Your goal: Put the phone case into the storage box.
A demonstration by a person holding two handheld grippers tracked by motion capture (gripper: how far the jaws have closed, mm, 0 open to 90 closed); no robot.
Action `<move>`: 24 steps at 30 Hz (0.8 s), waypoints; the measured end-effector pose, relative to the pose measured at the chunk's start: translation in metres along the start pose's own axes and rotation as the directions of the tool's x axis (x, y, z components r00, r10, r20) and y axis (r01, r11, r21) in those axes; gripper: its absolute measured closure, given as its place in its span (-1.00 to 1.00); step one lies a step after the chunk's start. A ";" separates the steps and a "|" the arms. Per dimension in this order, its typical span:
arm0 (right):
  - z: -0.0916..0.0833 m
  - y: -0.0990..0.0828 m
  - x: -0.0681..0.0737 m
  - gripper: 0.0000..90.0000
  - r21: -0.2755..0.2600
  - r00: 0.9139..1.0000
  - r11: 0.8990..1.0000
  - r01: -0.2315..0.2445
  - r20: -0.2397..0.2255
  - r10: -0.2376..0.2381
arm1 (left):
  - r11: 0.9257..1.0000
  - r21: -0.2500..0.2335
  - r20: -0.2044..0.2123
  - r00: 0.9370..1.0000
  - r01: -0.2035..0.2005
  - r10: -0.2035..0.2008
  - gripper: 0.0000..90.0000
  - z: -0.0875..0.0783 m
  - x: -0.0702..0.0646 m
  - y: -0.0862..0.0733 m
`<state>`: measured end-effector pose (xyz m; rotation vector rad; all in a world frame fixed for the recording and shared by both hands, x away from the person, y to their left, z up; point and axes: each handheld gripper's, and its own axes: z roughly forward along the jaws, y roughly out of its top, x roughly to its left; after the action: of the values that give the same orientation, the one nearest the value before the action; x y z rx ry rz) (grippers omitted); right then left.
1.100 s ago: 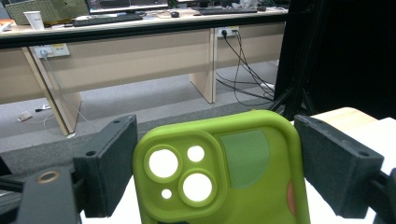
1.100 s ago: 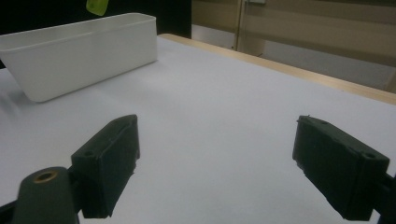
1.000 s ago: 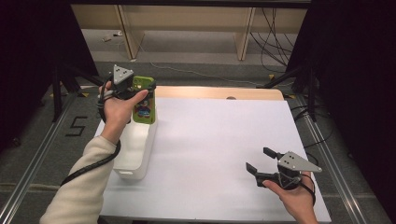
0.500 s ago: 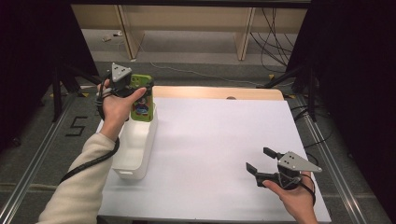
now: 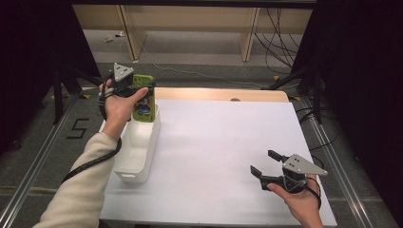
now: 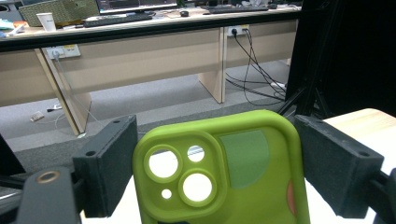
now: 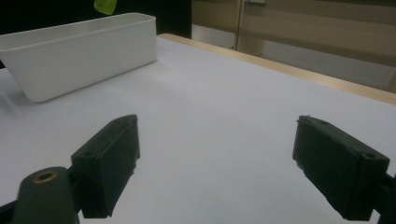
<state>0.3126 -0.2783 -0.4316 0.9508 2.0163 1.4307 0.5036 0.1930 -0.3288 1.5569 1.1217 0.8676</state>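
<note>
A green phone case (image 5: 144,107) with a cartoon picture hangs upright over the far end of a white bin (image 5: 135,156). My left gripper (image 5: 141,88) is shut on the case's upper part. In the left gripper view the case (image 6: 243,154) shows its camera cutouts, and both pads of the left gripper (image 6: 215,140) press its sides. My right gripper (image 5: 263,162) rests in a hand at the table's near right, open with nothing between its jaws. In its own view the right gripper (image 7: 217,140) stands wide over bare white table, with the bin (image 7: 79,51) and a corner of the case (image 7: 105,5) beyond.
The white tabletop (image 5: 223,137) has a wooden strip (image 5: 218,94) along its far edge. Metal rails (image 5: 332,152) run beside the table. Desks and cables (image 5: 280,28) stand on the floor behind.
My left hand has lifted the phone case slightly, toward the far end of the bin. The right gripper has not moved.
</note>
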 end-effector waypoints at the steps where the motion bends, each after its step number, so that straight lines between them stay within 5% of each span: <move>1: 0.000 0.000 0.000 -0.64 0.000 1.000 1.000 0.001 0.001 -0.001 | 1.000 0.001 -0.001 1.000 0.000 0.000 -0.64 0.001 0.001 0.000; 24: 0.000 0.000 0.000 -0.64 0.002 1.000 1.000 0.003 -0.001 -0.003 | 1.000 0.019 -0.024 1.000 0.000 0.000 -0.64 0.011 0.010 -0.005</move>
<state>0.3128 -0.2781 -0.4319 0.9481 2.0200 1.4284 0.5156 0.1996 -0.3364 1.5654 1.1500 0.8803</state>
